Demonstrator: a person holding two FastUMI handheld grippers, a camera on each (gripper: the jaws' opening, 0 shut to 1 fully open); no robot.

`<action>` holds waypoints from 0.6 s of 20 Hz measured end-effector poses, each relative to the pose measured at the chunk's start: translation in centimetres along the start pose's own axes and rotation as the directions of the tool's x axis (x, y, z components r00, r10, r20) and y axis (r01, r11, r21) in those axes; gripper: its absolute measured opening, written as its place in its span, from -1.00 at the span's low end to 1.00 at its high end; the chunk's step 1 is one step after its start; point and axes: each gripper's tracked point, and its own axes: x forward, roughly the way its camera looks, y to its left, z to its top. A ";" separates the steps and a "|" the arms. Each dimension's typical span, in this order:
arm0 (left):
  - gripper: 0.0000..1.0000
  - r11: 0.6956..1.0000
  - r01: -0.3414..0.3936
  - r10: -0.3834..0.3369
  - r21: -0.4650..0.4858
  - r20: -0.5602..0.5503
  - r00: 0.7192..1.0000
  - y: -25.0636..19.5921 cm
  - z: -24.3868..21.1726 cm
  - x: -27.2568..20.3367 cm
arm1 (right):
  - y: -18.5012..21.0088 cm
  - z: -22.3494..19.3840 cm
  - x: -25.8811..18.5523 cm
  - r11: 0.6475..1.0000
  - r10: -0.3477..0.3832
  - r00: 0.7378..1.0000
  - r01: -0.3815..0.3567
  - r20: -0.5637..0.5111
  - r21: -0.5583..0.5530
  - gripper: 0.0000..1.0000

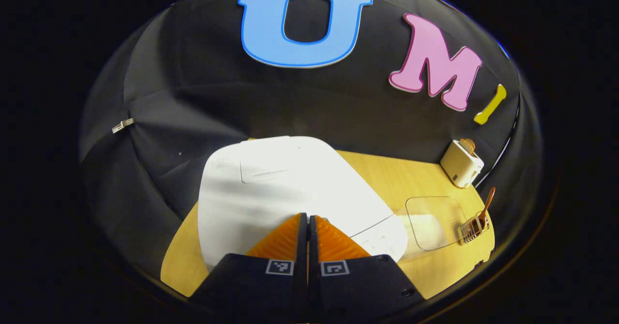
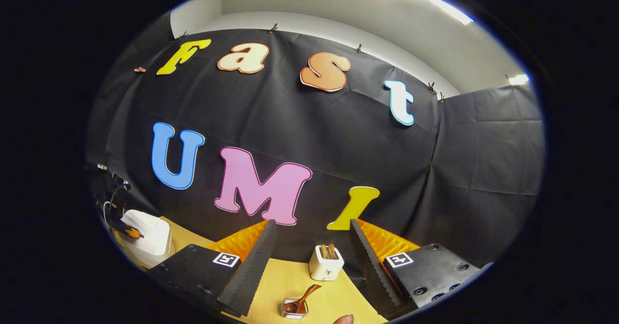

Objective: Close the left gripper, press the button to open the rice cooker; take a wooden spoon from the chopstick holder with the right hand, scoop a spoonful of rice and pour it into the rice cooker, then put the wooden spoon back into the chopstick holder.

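Note:
The white rice cooker (image 1: 290, 184) stands with its lid down in the middle of the left gripper view. My left gripper (image 1: 307, 216) is shut with nothing between its fingers, its tips over the front of the lid. To the right lie a clear container of rice (image 1: 428, 222) and a wire chopstick holder (image 1: 476, 227) with a wooden spoon (image 1: 487, 203) standing in it. In the right gripper view my right gripper (image 2: 312, 223) is open and raised above the table, with the holder (image 2: 291, 309) and spoon (image 2: 303, 297) below it. The cooker (image 2: 147, 237) sits far left there.
A cream toaster (image 1: 462, 163) stands at the back right of the wooden table (image 1: 387, 179); in the right gripper view the toaster (image 2: 326, 262) lies straight ahead. Black cloth walls close off the back and both sides. Cables hang by the cooker's left side (image 2: 109, 203).

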 end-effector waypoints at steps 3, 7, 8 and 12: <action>-0.87 1.000 0.008 -0.008 0.003 0.000 1.000 0.1 0.2 -0.4 | -0.3 0.2 -0.3 1.000 -0.009 1.000 0.009 0.006 -0.001 0.87; -0.87 0.998 0.035 -0.028 -0.059 0.117 0.993 0.0 3.6 -1.7 | -0.7 0.2 -0.4 1.000 -0.018 1.000 0.018 0.008 -0.004 0.77; -0.88 0.996 0.040 -0.028 -0.074 0.160 0.987 0.1 5.0 -2.2 | -0.7 0.2 -0.3 1.000 -0.018 1.000 0.018 0.008 -0.002 0.87; -0.88 0.995 0.050 -0.022 -0.086 0.294 0.956 1.0 10.9 -3.8 | -0.8 0.4 0.0 1.000 -0.017 1.000 0.017 0.021 -0.012 0.87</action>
